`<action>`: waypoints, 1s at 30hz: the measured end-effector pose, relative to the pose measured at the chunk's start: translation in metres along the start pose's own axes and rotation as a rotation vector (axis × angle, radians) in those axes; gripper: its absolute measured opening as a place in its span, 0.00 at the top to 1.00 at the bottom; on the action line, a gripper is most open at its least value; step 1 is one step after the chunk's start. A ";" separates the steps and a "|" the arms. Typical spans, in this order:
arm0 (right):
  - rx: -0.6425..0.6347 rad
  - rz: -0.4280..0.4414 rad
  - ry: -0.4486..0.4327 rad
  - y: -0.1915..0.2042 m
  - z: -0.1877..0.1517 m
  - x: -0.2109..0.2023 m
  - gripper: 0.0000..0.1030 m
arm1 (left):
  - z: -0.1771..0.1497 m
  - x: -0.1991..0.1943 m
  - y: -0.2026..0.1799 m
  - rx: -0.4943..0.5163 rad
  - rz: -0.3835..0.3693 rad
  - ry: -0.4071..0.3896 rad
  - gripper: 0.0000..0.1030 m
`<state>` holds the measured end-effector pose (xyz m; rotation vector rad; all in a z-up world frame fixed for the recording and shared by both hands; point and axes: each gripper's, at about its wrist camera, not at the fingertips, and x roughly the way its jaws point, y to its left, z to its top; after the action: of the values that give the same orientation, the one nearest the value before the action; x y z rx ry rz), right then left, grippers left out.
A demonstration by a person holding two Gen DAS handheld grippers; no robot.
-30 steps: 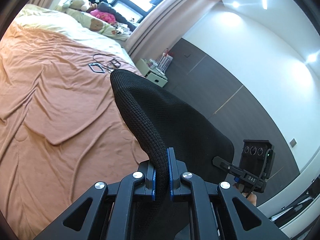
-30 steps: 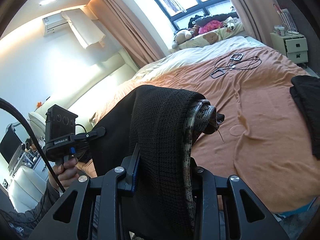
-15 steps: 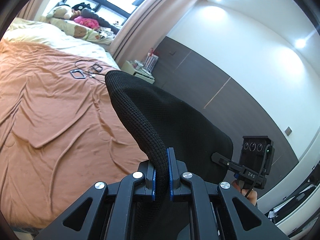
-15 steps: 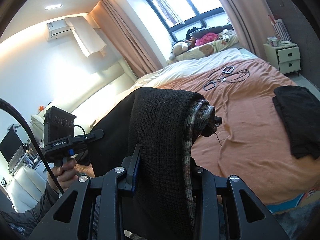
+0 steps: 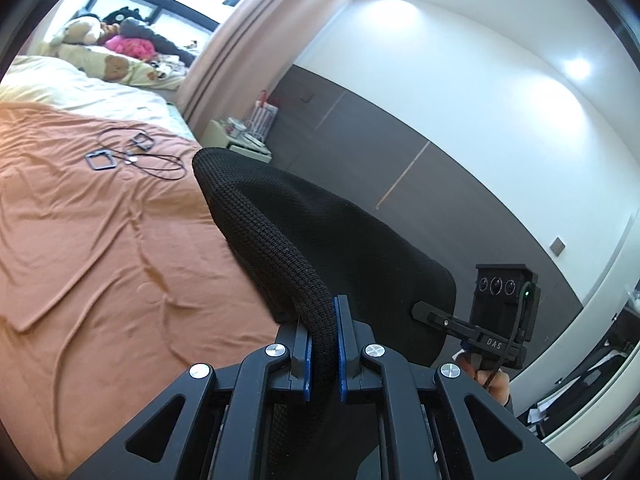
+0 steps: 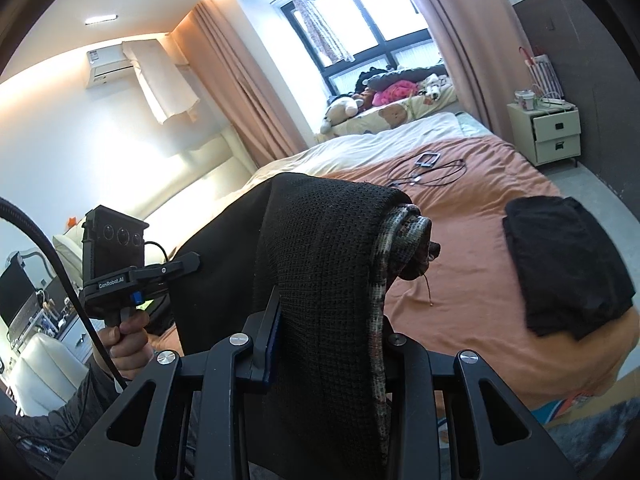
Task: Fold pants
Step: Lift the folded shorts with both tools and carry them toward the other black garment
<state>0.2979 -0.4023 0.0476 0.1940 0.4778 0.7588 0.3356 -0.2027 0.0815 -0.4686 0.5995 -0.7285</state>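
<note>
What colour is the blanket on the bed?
The blanket is orange-brown, like terracotta. It shows best in the right wrist view.

Both grippers are raised above the bed, clamped on the black pants: the left gripper pinching a thin fold, the right gripper spread around a thick bunch.

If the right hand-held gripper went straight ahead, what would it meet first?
Beyond the black pants clamped in the right hand-held gripper, probably the orange bedspread; depth is unclear.
</note>
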 end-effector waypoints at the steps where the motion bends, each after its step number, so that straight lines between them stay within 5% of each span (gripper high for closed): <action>1: -0.003 -0.010 -0.004 -0.002 0.002 -0.002 0.73 | 0.004 0.009 -0.001 0.005 -0.003 0.009 0.91; 30: -0.144 -0.257 0.012 -0.017 0.058 -0.045 0.73 | 0.068 0.227 -0.014 0.007 -0.165 0.083 0.91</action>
<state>0.3081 -0.4456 0.1084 -0.0074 0.4476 0.5404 0.5084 -0.3647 0.0626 -0.4874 0.6406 -0.9104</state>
